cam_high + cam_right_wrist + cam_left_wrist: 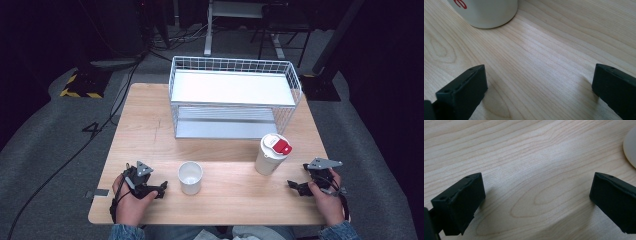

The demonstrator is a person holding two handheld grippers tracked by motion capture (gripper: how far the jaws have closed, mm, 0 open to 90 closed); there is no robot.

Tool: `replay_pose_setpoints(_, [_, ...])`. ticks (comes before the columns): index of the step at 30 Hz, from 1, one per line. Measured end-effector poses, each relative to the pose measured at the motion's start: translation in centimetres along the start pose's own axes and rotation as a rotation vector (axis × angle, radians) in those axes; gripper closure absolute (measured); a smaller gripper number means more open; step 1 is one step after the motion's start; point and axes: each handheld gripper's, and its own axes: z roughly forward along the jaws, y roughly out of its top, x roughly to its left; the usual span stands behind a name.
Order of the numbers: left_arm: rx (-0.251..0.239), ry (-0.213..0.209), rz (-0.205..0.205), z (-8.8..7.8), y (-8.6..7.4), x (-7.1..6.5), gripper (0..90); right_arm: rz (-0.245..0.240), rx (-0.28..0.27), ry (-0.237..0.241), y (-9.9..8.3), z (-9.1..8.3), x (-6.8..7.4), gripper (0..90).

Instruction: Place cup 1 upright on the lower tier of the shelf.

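both grippers rested low at the near edge of the table [150, 125], one per side, nothing held. left gripper [159, 189] had jaws spread wide, bare wood between them; small open white cup [190, 177] stood upright just to its right, near but apart, its rim edging into the left gripper view [631, 147]. right gripper [294, 185] also gaped w/ nothing between the jaws; the taller lidded cup [271, 154], white w/ a red tab on the lid, stood upright ahead and to its left, base seen ahead in the right gripper view [484, 12]. each cup's long axis was vertical, so a level side approach looked apt. each hand was nearer its own cup. wire basket [235, 97] w/ shelves sat behind, well apart. no obstruction noted betw. jaws and cups.
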Motion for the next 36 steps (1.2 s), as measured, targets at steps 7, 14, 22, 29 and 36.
replay_pose_setpoints(7, [0.006,-0.019,0.022,-0.1,0.0,0.0,0.5,0.000,0.000,0.000,0.0,0.0,0.0,0.0])
replay_pose_setpoints(14, [-0.013,-0.011,0.015,-0.3,-0.2,0.1,4.9,0.000,0.000,0.000,0.0,0.0,0.0,0.0])
replay_pose_setpoints(22, [-0.017,-0.072,0.048,-1.4,0.1,0.0,19.1,0.000,0.000,0.000,0.0,0.0,0.0,0.0])
replay_pose_setpoints(29, [-0.053,-0.133,0.091,-3.4,0.7,-0.8,19.3,0.000,0.000,0.000,0.0,0.0,0.0,0.0])
replay_pose_setpoints(36, [-0.118,-0.228,0.175,-4.9,1.3,-2.1,18.3,0.000,0.000,0.000,0.0,0.0,0.0,0.0])
